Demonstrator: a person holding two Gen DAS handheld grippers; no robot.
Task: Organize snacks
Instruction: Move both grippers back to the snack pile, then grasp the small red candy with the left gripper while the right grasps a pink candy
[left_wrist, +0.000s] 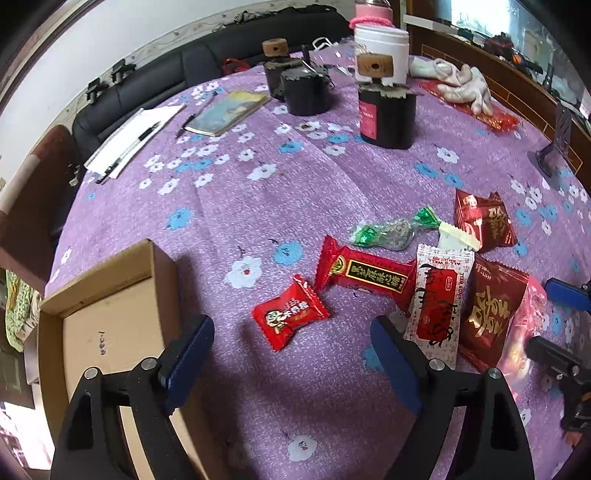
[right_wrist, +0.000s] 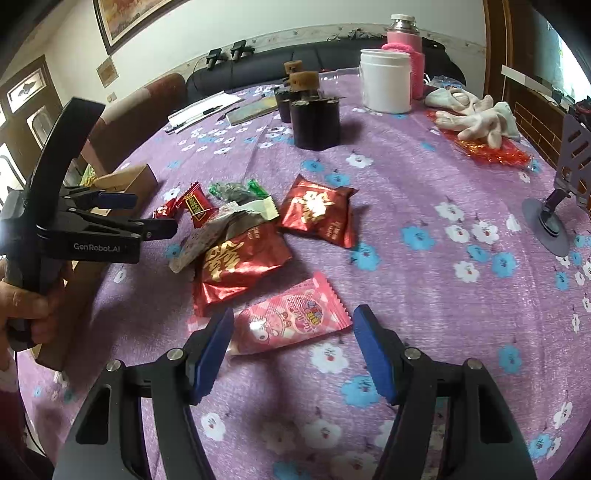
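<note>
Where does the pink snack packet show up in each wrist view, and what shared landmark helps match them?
Left wrist view: the pink snack packet lies at the far right edge, partly under a dark red packet.
Right wrist view: it lies low in the centre, between the open fingers of the right gripper, unpinched.
Shared landmark: the white jar at the table's far side.

My left gripper (left_wrist: 291, 350) tilts steeply down, jaws spread wide with nothing between them. My right gripper (right_wrist: 293, 339) angles down too, jaws parted and empty; my left hand (right_wrist: 22, 306) sits at nine o'clock.
</note>
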